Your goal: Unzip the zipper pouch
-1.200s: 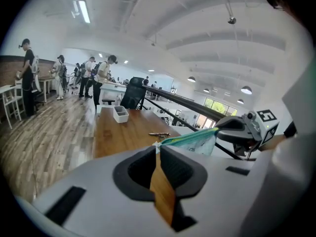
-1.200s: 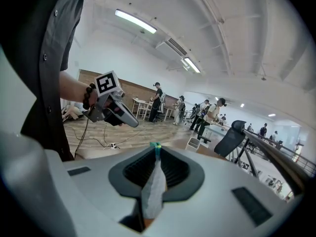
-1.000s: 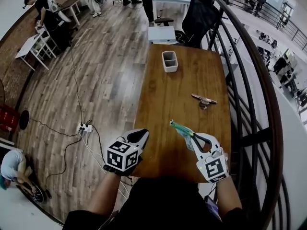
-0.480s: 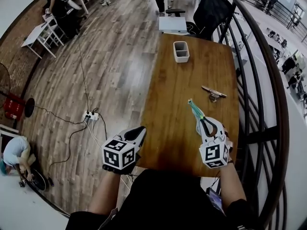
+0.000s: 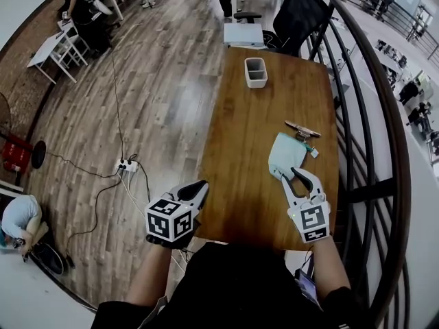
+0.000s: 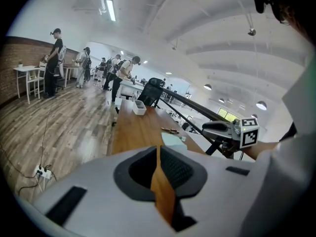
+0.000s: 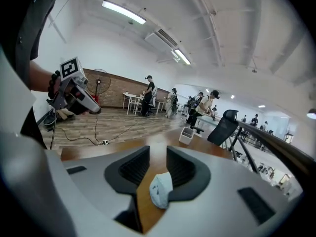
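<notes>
- Two grippers show. The right gripper [image 5: 293, 175] is released, its jaws having just been opening. The near end of the zipper pouch [image 5: 287, 155] sits between them, and neither pad presses it.
- Our right gripper view catches only a blurred pale scrap of the pouch [image 7: 160, 190] in that gap.
- The pouch lies flat on the counter [image 5: 247, 149]. Its near corner is hidden behind the jaw tips, and we cannot tell whether it is zipped or unzipped.
- Our left gripper [image 5: 199, 186] is clenched on nothing [image 6: 158, 157], at the counter's near left edge, well apart from the pouch.
- Just beyond the pouch lies a small thing [image 5: 302, 130], too small for us to name.
- A white bin [image 5: 256, 72] stands at the far end.
</notes>
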